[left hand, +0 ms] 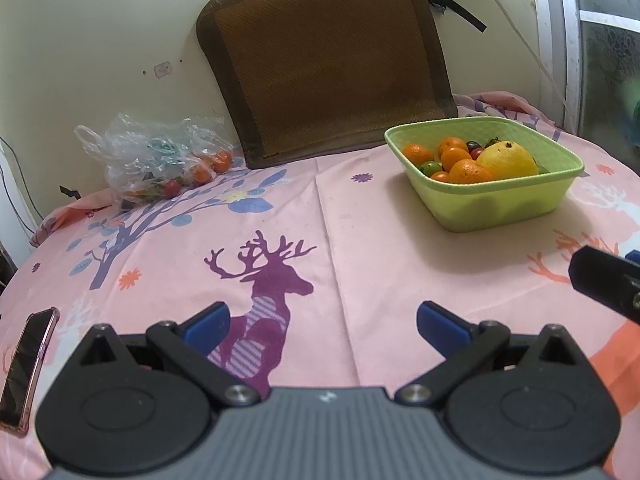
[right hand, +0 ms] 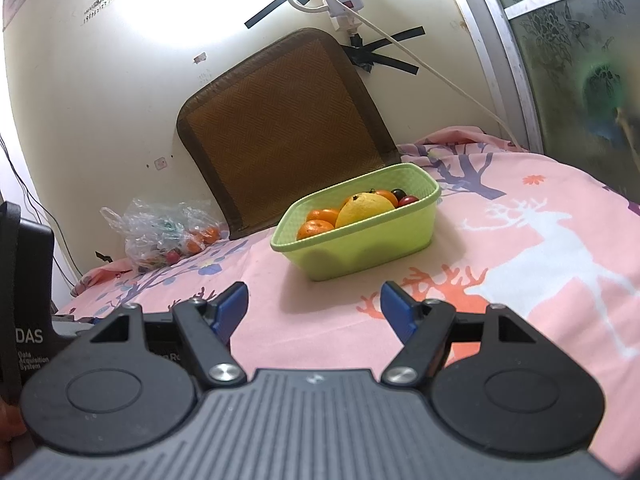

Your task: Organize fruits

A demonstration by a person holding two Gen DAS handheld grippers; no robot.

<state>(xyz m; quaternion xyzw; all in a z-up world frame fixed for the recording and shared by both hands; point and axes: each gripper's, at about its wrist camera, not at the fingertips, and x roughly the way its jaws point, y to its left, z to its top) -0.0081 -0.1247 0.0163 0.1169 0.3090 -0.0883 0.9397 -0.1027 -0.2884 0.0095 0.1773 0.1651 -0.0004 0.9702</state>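
Several fruits (left hand: 466, 160) piled in the green basket (left hand: 504, 204) toward the table's right: oranges, one big yellow citrus, tiny tomatoes. Probably firm and round, so roll-prone; best pinched across the middle, tomatoes gently. More in the bag (left hand: 160, 160) by the wall. Left gripper (left hand: 322, 324) and right gripper (right hand: 314, 308) both spread wide, empty.

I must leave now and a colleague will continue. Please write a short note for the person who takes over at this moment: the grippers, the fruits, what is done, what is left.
Left hand-held gripper: open, empty, low over the pink cloth.
Right hand-held gripper: open, empty, facing the green basket.
Basket holds oranges, a large yellow fruit and a few small red and green ones.
The clear plastic bag by the wall holds more oranges and small red fruits.
Done: part of the fruit is in the basket.
Left: probably the fruit in the bag.
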